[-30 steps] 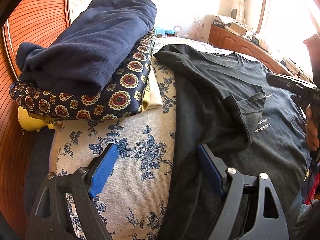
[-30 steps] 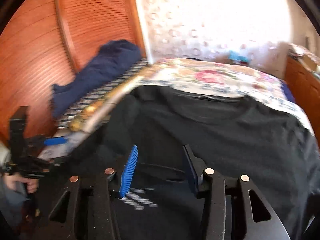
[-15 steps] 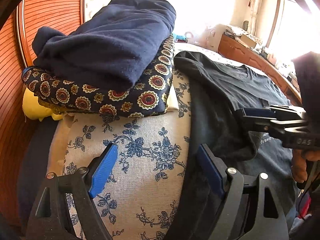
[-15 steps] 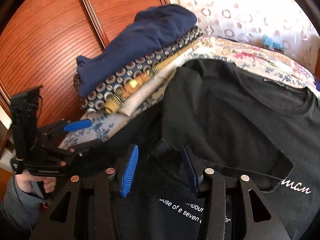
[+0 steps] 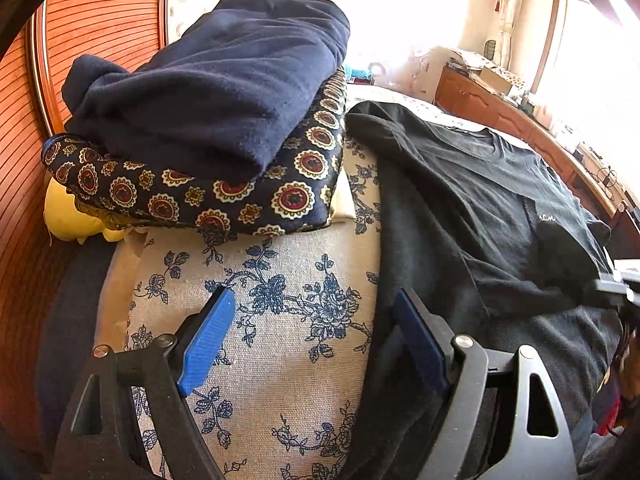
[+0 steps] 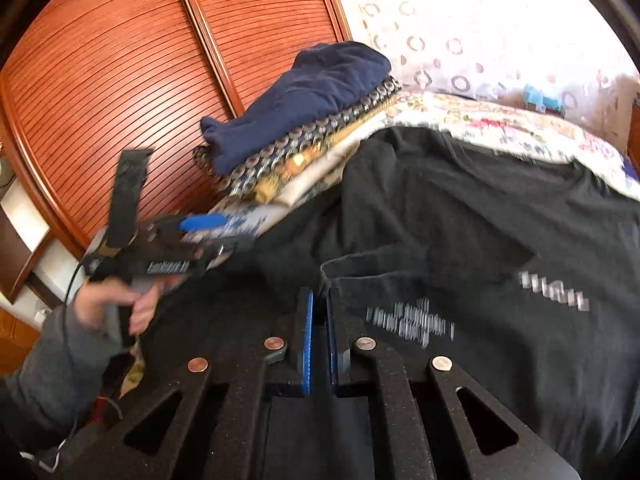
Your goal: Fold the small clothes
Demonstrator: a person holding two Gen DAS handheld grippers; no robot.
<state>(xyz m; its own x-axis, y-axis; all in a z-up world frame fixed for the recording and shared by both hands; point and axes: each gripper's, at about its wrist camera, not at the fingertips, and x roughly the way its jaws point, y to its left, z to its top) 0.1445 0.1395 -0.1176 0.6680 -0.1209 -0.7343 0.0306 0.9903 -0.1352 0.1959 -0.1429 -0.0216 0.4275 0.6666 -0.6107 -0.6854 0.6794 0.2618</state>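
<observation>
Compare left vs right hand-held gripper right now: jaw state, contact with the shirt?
The left hand-held gripper has its jaws wide apart and holds nothing; the right hand-held gripper has its jaws nearly together, pinching the sleeve edge of the black shirt. The left sits over the floral cover at the shirt's edge; the right sits over the shirt itself. Both have blue pads.

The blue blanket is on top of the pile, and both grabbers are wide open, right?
Not quite. The blue blanket does top the pile, and the left gripper is wide open, but the right gripper is shut, pinching the black T-shirt. The right wrist view shows it.
</observation>
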